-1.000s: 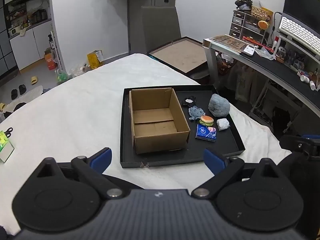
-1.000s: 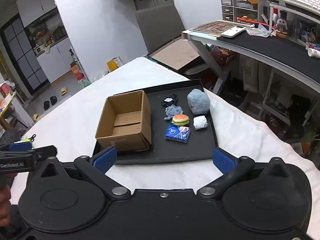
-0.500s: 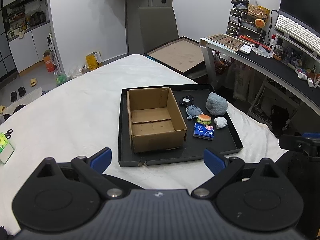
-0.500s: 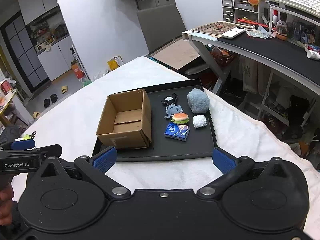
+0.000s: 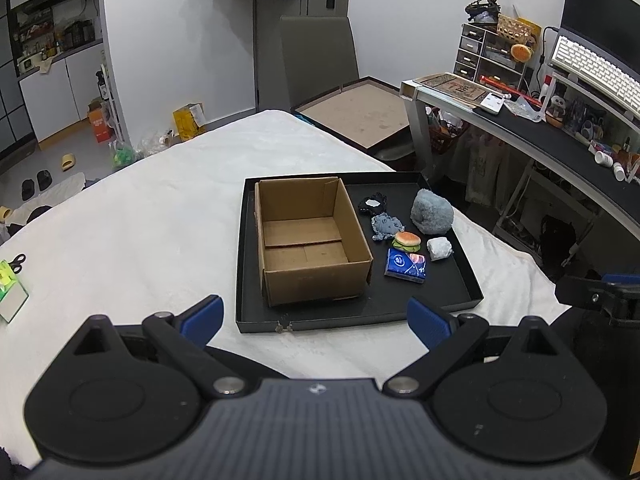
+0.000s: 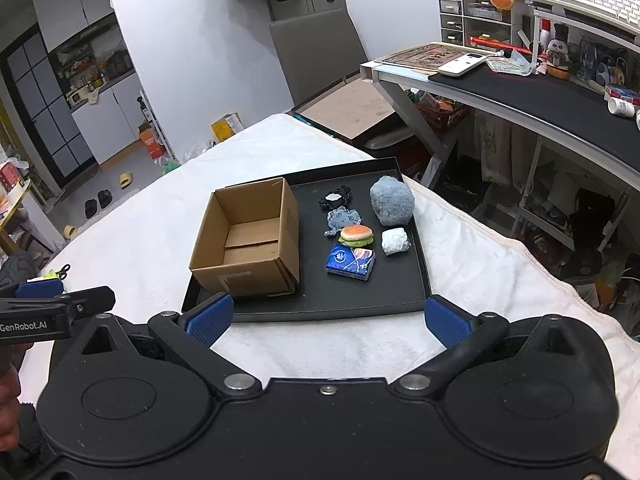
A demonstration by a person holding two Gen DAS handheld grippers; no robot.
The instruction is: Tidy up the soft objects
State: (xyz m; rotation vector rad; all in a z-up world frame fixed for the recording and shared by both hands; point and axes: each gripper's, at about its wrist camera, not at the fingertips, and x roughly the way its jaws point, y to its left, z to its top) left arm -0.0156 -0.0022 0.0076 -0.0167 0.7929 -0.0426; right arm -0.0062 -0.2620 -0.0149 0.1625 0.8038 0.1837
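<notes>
An open, empty cardboard box (image 5: 310,240) (image 6: 248,240) stands in the left part of a black tray (image 5: 440,292) (image 6: 360,300). To its right lie a grey fluffy ball (image 5: 432,211) (image 6: 391,201), a burger toy (image 5: 407,240) (image 6: 356,235), a blue tissue pack (image 5: 405,265) (image 6: 351,263), a white wad (image 5: 439,248) (image 6: 395,241), a blue-grey plush (image 5: 385,226) (image 6: 341,219) and a black plush (image 5: 372,204) (image 6: 335,199). My left gripper (image 5: 314,320) and right gripper (image 6: 326,318) are open and empty, hovering before the tray's near edge.
The tray sits on a white-covered table (image 5: 140,232). Scissors and a green item (image 5: 10,276) lie at its left edge. A cluttered desk (image 5: 560,136) stands to the right, a grey chair (image 5: 316,60) behind. The other gripper shows at each view's side (image 6: 52,308).
Both grippers have drawn back and up a little; the tray and box look slightly smaller and farther. Nothing on the tray has moved.
</notes>
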